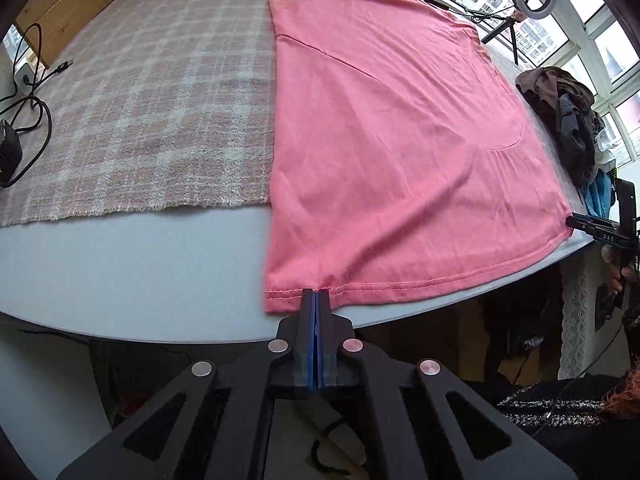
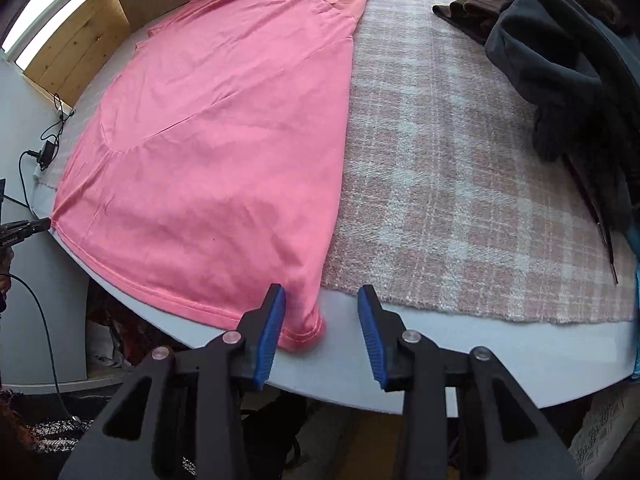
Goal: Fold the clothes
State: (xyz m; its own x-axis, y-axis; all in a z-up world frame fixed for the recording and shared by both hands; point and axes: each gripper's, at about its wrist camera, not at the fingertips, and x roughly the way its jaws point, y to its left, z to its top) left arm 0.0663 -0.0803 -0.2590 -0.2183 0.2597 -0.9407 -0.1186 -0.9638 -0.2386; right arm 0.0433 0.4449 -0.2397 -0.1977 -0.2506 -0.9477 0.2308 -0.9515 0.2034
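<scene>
The pink cotton T-shirt [image 1: 384, 152] stretches lengthwise away from both tools, left gripper [image 1: 316, 300] pinched on its hem, right gripper [image 2: 322, 320] gaping around the other hem corner.

A wide stretch of bare plaid blanket [image 1: 152, 120] is left free to the left of the pink shirt [image 1: 380, 140]. The far right of the table [image 2: 480, 360] is blocked by a pile of dark clothes [image 2: 568, 64]. Cables [image 1: 28, 128] are strewn at the left edge.
</scene>
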